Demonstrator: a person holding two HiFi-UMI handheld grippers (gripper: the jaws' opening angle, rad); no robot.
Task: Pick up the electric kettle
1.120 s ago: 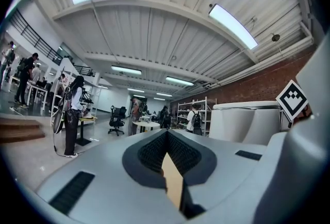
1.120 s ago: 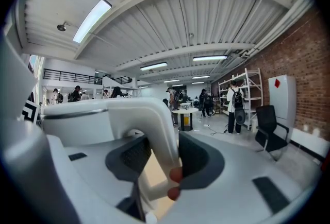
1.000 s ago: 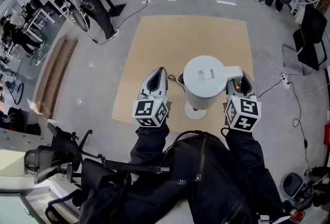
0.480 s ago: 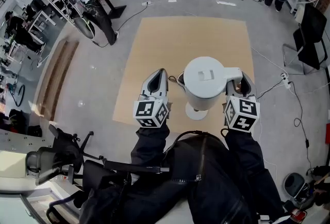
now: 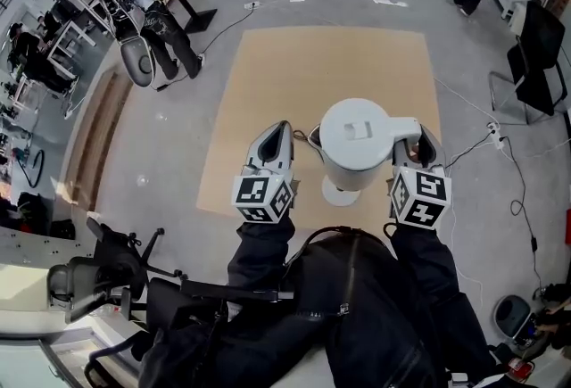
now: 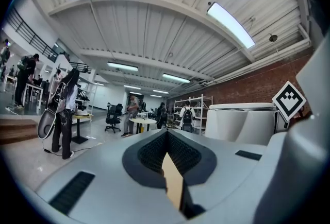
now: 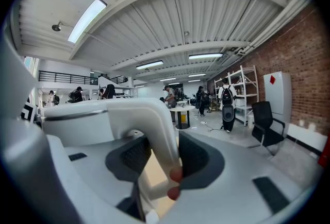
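**Current state.** The white cylindrical electric kettle is at the 6 o'clock edge of the tan rectangular counter. A round white base disc shows under it on the 6 o'clock side. The head view does not show whether the kettle rests on the disc or is just clear of it.

**Right hand-held gripper**. It is at the kettle's 3 o'clock. In the right gripper view, the curved white plastic handle stands upright between the two dark ribbed pads. Both pads press against it, so the jaws are clamped on the handle. Two small red spots sit low on the handle near the right pad; what they are cannot be made out.

**Left hand-held gripper**. It is at the kettle's 9 o'clock, just beside the body but apart from it. In the left gripper view its jaws meet at the tips and nothing is between them. Only a thin strip of the tan counter shows through the gap below. The kettle body appears at 3 o'clock in that view.

**Step in hand.** By judgement, the grasp is complete and the lift is the step in hand.

**Next move.**
1. Raise the right hand-held gripper straight up so the kettle comes off the disc without dragging it.
2. Keep the handle vertical. The body's weight hangs to one side of the grip and is likely to tip the kettle toward 9 o'clock.
3. Keep the clamp firm, as the smooth handle may slip in the pads.
4. The left hand-held gripper is placed to steady the body if it swings.
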